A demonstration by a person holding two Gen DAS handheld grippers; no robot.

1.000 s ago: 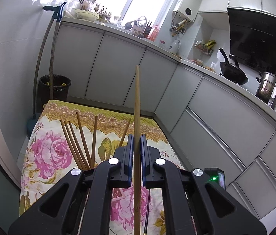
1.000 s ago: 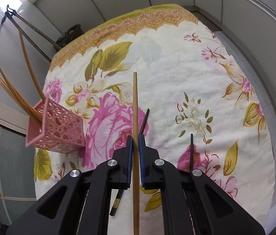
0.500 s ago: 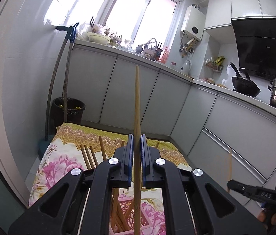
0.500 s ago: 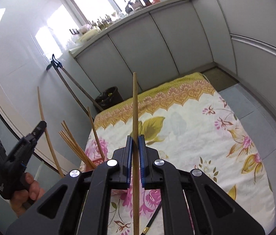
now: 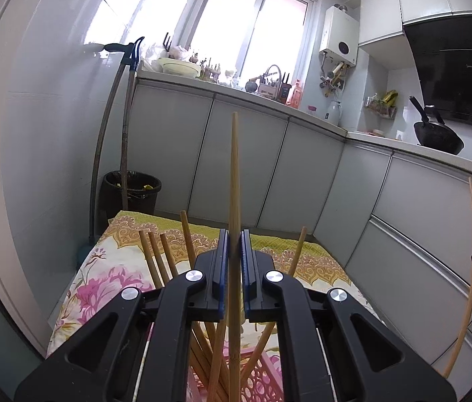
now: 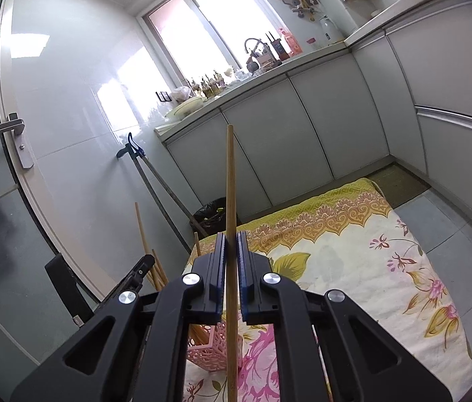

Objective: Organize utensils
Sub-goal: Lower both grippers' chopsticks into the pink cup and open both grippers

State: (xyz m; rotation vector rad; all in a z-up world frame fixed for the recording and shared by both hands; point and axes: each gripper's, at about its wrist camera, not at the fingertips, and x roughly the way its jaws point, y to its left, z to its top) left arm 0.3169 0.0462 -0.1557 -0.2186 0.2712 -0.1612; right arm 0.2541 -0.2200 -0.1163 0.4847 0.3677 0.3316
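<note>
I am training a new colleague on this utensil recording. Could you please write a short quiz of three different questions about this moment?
1. True or false: the left claw is shut on a chopstick.
2. Multiple choice: what is directly below the left claw? A) a black bin B) a pink basket C) a wok
3. Fill in: the right claw holds one ____.

Key:
1. True. The wooden stick stands upright between the closed jaws.
2. B. The pink basket already holds several chopsticks and stands on the flowered cloth.
3. Chopstick. In the right wrist view, the basket lies lower left of this claw.
</note>
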